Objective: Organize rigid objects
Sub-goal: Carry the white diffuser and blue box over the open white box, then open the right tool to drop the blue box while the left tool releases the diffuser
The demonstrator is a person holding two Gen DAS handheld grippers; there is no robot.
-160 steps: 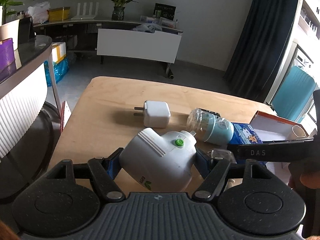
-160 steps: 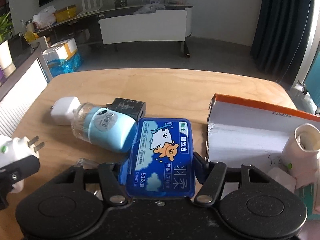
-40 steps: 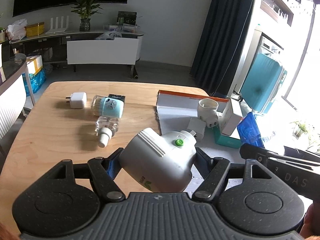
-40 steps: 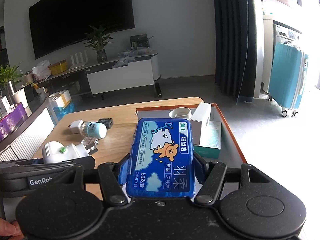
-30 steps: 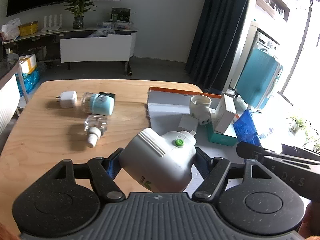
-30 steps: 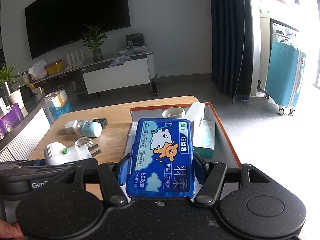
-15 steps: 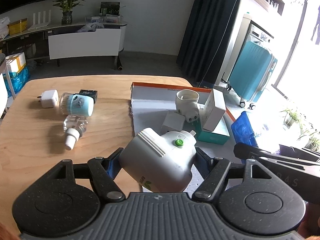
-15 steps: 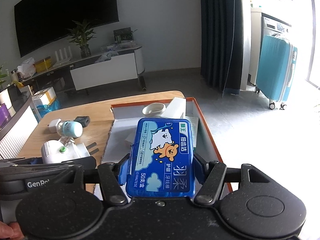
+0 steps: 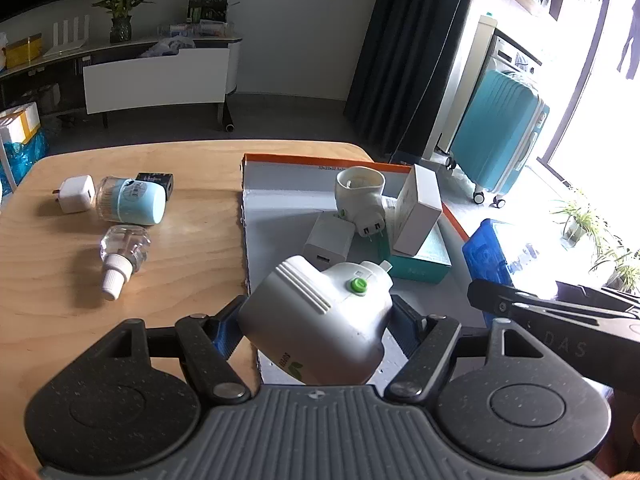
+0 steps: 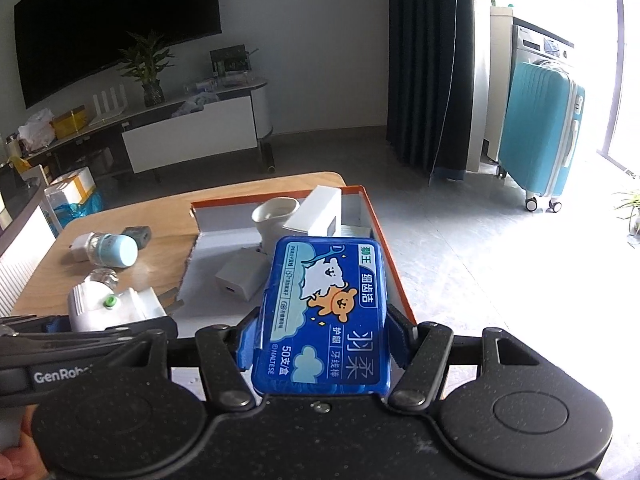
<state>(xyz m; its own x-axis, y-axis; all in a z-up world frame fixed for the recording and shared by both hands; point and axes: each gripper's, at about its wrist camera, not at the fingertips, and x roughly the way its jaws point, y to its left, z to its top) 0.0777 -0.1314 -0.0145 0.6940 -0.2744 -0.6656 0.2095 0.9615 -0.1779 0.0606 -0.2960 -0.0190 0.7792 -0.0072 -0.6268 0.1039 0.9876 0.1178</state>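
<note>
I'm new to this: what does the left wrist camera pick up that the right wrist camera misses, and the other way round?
Only the left wrist view shows the teal box lying in the tray and the clear bottle's white cap. Only the right wrist view shows the printed lid of the blue floss box held in the right gripper, plus the dark wall screen. Both show the left gripper clamped on the white plug-in device, the orange-rimmed tray, the white cup-shaped adapter, the blue-capped jar on the wooden table, and the teal suitcase.
</note>
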